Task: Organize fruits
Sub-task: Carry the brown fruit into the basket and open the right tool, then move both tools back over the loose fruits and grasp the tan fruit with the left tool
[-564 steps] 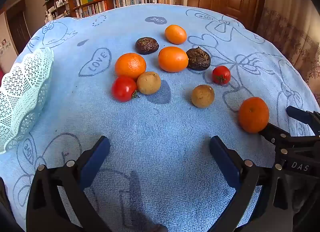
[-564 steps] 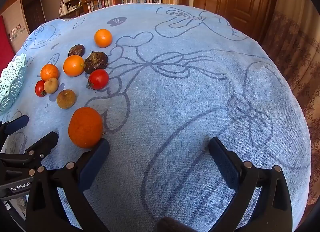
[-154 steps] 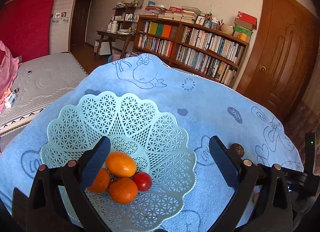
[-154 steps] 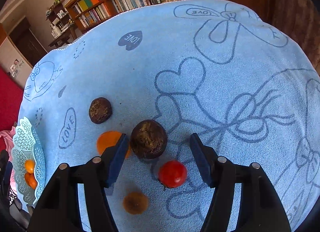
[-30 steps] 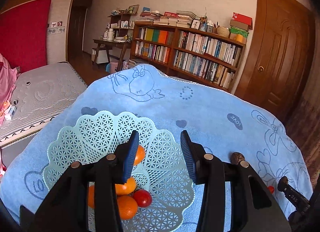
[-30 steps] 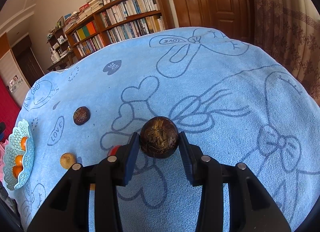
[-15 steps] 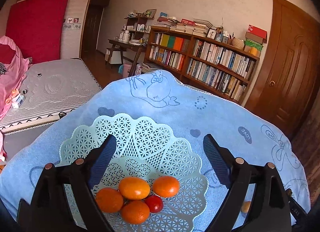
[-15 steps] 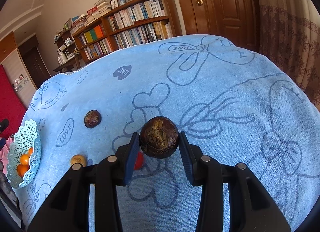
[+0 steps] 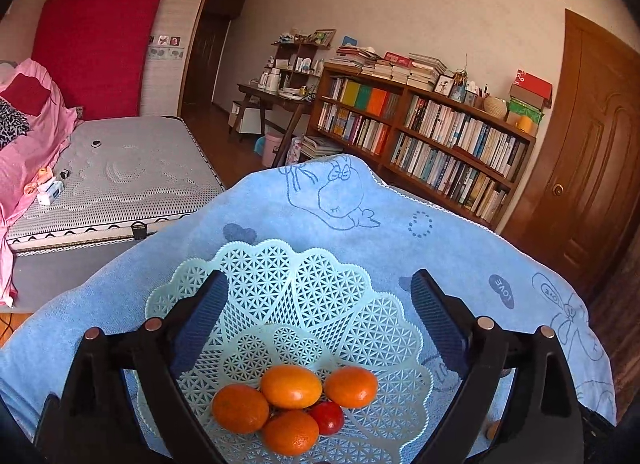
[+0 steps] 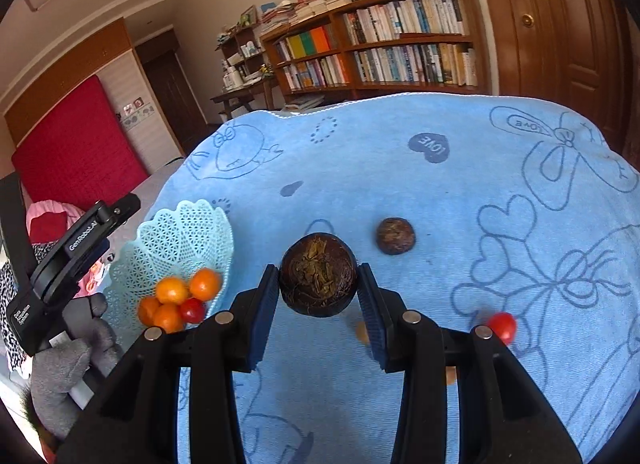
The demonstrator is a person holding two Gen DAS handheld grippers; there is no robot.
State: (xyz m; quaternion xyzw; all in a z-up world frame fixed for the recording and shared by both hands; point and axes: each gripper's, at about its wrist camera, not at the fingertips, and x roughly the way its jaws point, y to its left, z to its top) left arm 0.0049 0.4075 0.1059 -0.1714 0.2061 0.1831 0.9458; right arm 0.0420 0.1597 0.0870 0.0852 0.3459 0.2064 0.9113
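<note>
Your right tongs [image 10: 318,296] clench the dark fruit [image 10: 318,275], lifted clear for carrying to the basket [image 9: 280,288]; your left tongs [image 9: 316,320] hang released above it, empty.

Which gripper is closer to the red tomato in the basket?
Left. The left gripper hangs open right above the tomato; the right gripper is off beside the basket, holding a dark fruit.

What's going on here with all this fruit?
A person with a gripper in each hand is sorting fruit into a basket on a blue cloth. The right gripper holds a dark fruit in its jaws above the cloth. The left gripper, jaws open and empty, hovers over the basket, which holds four oranges and a tomato. Another dark fruit and a tomato lie on the cloth.
</note>
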